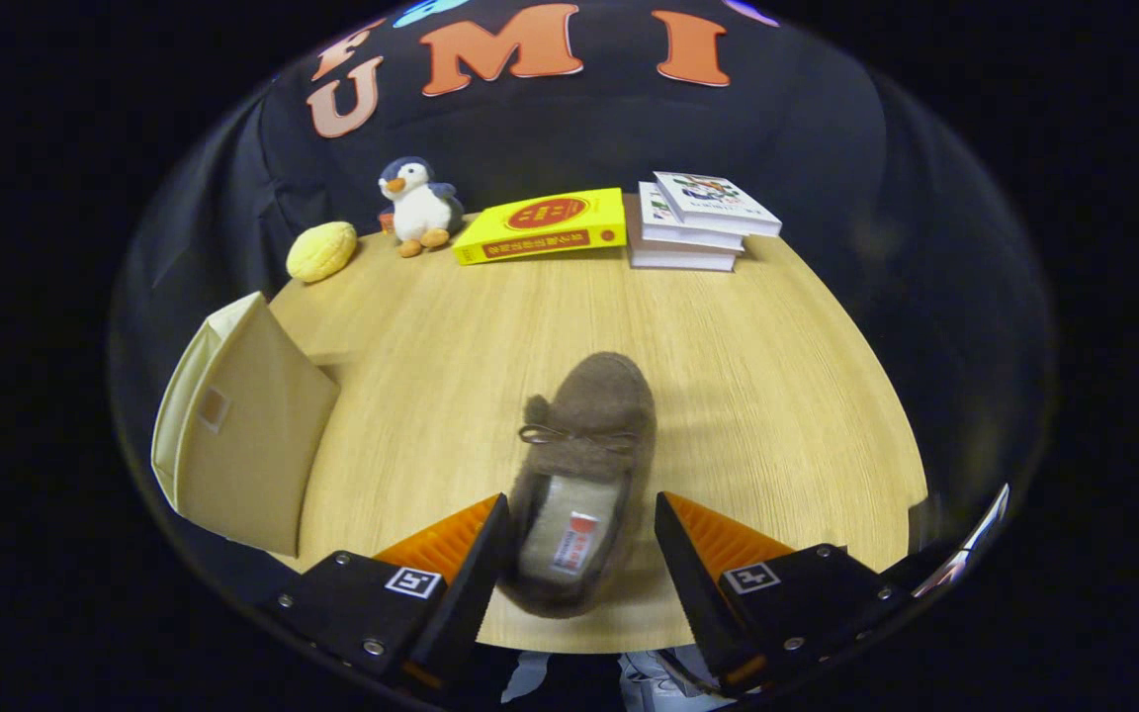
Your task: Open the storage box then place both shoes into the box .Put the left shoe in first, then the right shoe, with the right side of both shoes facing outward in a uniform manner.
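Storage box (243, 435): cream fabric, standing on the table (777, 396) well to the left of the tongs, one flat panel with a small label window turned this way. Whether it is open, I cannot tell from here. It looks soft-walled and light, so it is likely to slide or buckle if pushed.

Shoe (584, 475): brown fuzzy slipper with a small bow, lying on its sole mid-table, toe pointing away, heel sitting between the fingers. Whether it is the left or the right one, I cannot tell. Judged light, soft and crushable, with a plush upper that is giving good friction. The heel collar, or the sides just ahead of it, looks like the place to take hold; a firm squeeze will fold the walls inward without harm.

Tongs (579, 539): standing wide open, one finger on either side of the slipper's heel, the left finger seeming close against it and the right one standing clear; holding nothing.

Along the far edge: a yellow cushion (322, 250), a penguin toy (419, 206), a yellow book (542, 225), and a stack of books (693, 222).
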`<state>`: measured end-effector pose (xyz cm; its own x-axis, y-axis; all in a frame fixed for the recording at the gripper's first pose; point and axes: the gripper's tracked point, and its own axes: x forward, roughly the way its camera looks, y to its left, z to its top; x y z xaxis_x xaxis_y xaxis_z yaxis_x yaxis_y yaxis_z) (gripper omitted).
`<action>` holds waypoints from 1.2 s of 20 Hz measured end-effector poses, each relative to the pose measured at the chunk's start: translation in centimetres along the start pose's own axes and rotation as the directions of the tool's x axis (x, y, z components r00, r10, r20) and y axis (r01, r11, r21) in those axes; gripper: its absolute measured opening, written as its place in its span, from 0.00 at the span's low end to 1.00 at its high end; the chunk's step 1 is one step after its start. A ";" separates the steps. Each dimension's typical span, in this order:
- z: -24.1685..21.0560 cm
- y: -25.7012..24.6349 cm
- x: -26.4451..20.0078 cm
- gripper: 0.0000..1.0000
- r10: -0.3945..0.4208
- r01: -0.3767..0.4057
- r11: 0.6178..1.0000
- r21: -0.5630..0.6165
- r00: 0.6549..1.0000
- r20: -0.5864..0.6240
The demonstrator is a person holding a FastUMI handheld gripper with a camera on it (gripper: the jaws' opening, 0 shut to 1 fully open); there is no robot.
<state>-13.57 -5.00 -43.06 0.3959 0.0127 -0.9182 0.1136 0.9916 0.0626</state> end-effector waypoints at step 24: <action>2.5 2.8 -1.3 0.05 0.007 -0.008 0.973 0.232 1.000 0.008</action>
<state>-11.47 -2.55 -40.74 0.4036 0.0182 -0.9148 0.3186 0.9344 0.1591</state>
